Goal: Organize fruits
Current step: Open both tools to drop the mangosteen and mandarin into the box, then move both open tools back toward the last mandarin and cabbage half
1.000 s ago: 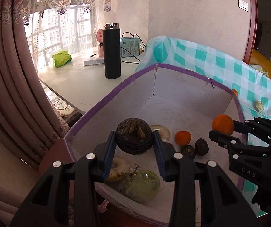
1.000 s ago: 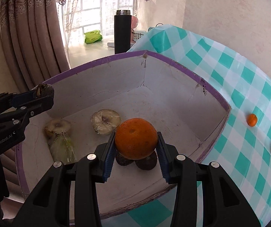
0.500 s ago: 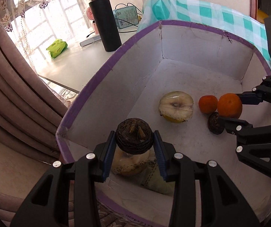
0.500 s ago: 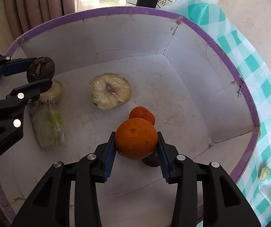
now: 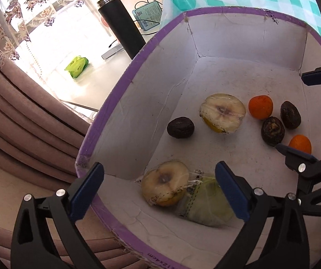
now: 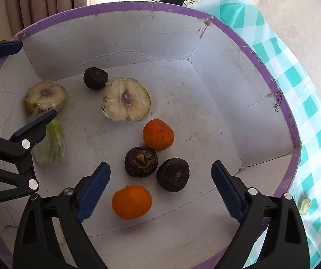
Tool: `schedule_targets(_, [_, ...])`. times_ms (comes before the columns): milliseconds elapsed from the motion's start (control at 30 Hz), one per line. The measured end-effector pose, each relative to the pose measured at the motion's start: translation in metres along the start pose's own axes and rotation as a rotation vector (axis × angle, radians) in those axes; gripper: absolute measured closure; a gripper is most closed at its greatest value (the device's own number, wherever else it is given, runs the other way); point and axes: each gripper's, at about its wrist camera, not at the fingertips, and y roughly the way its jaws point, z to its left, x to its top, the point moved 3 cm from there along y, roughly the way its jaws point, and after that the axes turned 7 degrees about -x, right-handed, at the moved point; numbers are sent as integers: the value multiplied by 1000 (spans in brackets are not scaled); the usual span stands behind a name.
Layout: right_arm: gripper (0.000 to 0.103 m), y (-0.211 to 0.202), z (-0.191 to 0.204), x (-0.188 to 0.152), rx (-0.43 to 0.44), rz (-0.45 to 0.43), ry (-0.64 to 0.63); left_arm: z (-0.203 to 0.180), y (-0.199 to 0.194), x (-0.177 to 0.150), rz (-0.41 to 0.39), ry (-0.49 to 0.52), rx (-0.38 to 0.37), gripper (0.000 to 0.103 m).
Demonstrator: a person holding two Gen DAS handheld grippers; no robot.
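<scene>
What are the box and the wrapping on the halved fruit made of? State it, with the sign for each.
The box looks like white cardboard, matt and scuffed: creases and cracks run across its walls, and purple tape edges the rim. The wrapping on the halved fruit looks like thin clear plastic film: glossy, wrinkled, with the cut face showing through. Neither can be confirmed by look alone.

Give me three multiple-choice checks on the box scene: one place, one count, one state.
1. Where is the lone dark round fruit?
A touching a wrapped apple half
B on the checked cloth
C between the oranges

2. How many round orange fruits lie in the purple-rimmed white cardboard box?
A one
B two
C four

3. What is between the right hand-held gripper jaws?
A an orange, clamped
B a dark fruit, clamped
C nothing clamped

Key: 1 A, it rests against the half; 2 B, two show; 3 C, jaws opening, pads clear.
</scene>
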Motion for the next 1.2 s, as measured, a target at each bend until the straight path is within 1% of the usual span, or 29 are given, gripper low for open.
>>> schedule_targets(33, [15,-1,0,0,2,-9,3,1,-2,0,-4,-4,0,3])
schedule_targets(233, [15,-6,-1,-2,7,-50,29,10,-9,4,-19,-22,59,3])
schedule_targets(333, [15,-11,-3,-3,20,-90,47,15,-15,6,-34,-53,118,3])
schedule_targets(400, [15,-19,-7,-4,49,-139,83,19,-24,9,-69,-71,164,3])
schedule_targets(467, [15,-37,-16,-6,89,-224,141,20,-41,14,-132,-87,201,3])
schedule_targets(533, [15,-56,-27,-9,109,-316,188,20,-63,21,-219,-108,227,3])
schedule_targets(567, [15,-66,-34,-10,108,-364,204,19,-76,24,-274,-123,239,3])
schedule_targets(633, [15,-86,-47,-17,95,-460,229,15,-110,30,-420,-153,241,3])
schedule_targets(700, [15,-105,-64,-30,70,-565,272,4,-145,33,-577,-153,212,3])
schedule_targets(767, [15,-118,-84,-50,40,-663,343,-15,-175,35,-711,-112,190,2])
schedule_targets(833, [15,-122,-111,-72,22,-733,445,-37,-192,38,-798,-62,152,2])
schedule_targets(867, [14,-120,-126,-85,12,-744,506,-49,-198,42,-828,-37,110,2])
schedule_targets(900, [14,-116,-141,-97,5,-747,573,-62,-202,45,-851,-17,52,2])
schedule_targets(933, [14,-110,-157,-110,4,-745,646,-76,-204,50,-858,-4,-19,2])
schedule_targets(1000, [14,-96,-190,-139,3,-734,800,-107,-203,59,-834,19,-162,2])
schedule_targets(1067, [14,-84,-216,-168,-9,-711,923,-141,-198,68,-815,53,-271,2])
schedule_targets(1100, [14,-76,-227,-181,-15,-673,965,-159,-194,72,-810,71,-300,2])
schedule_targets(1133, [14,-66,-238,-190,-27,-615,990,-179,-189,77,-802,93,-323,2])
schedule_targets(1200, [14,-49,-257,-206,-111,-498,1008,-218,-176,86,-786,138,-380,2])
